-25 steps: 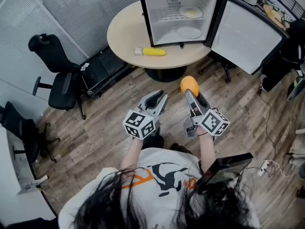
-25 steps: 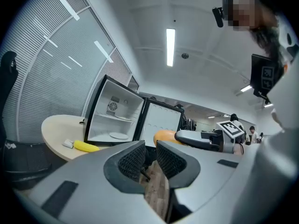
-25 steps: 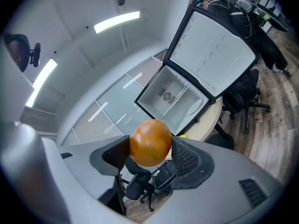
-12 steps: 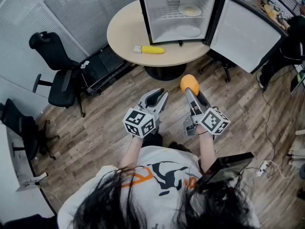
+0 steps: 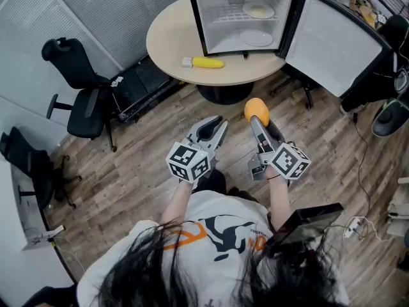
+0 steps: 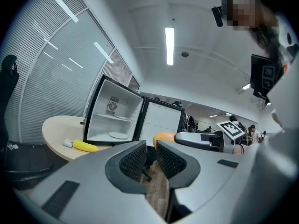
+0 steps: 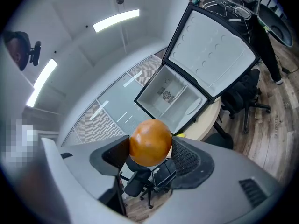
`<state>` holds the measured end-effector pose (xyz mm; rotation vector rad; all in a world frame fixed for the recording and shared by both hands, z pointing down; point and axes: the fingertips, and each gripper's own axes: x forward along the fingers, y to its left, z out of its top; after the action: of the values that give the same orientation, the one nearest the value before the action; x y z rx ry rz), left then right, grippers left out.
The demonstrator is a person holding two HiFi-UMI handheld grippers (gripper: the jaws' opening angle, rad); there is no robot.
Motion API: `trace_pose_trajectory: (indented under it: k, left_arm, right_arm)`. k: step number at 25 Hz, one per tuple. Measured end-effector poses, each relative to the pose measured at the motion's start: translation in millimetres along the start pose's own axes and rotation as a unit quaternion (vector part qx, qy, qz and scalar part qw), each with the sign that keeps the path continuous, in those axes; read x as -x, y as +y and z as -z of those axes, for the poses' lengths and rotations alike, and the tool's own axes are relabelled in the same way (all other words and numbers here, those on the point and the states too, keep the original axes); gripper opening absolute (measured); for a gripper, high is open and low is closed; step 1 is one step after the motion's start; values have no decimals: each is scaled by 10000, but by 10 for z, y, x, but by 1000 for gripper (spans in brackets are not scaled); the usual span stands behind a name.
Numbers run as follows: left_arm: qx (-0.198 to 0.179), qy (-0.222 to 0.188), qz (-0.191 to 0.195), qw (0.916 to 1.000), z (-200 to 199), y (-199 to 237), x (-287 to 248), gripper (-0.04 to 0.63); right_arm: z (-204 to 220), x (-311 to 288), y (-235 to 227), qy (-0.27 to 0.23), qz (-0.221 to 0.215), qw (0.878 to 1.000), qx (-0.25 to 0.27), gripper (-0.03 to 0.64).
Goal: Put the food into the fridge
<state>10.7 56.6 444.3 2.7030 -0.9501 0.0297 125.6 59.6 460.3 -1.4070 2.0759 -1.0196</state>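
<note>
My right gripper (image 5: 256, 115) is shut on an orange (image 5: 255, 110) and holds it above the wooden floor, short of the round table (image 5: 167, 43). In the right gripper view the orange (image 7: 150, 142) sits pressed between both pads. My left gripper (image 5: 214, 130) hangs beside it with its jaws nearly together and nothing between them (image 6: 150, 158). A small fridge (image 5: 239, 15) stands on the table with its door (image 5: 334, 43) swung open to the right; a plate lies on its shelf and another on its floor. A yellow banana (image 5: 206, 62) lies on the table in front of the fridge.
A black office chair (image 5: 83, 98) stands left of the table, and another chair (image 5: 29, 168) at the far left. A black case (image 5: 137, 88) lies on the floor under the table's left edge. Cables and a power strip (image 5: 358, 222) lie at the right.
The view has drifted slightly; the table and fridge sit a little higher in the head view. Both grippers hold the same pose, the orange still in the right one.
</note>
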Motion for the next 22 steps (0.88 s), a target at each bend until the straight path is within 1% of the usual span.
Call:
trace_pose_trajectory:
  k: [8, 15, 18, 22]
  left_arm:
    - [125, -94, -82, 9998, -47, 222, -126, 55]
    - [184, -13, 27, 9998, -101, 603, -557, 49]
    - [168, 34, 105, 9998, -166, 761, -750, 49]
    - [158, 70, 255, 9995, -258, 965, -1023, 49]
  right_arm:
    - [-39, -198, -97, 40, 44, 10000, 46, 291]
    - [-201, -584, -305, 54, 187, 9998, -11, 291]
    - [-293, -757, -376, 6, 239, 9997, -72, 291]
    - [-473, -997, -455, -125, 386, 9992, 7, 291]
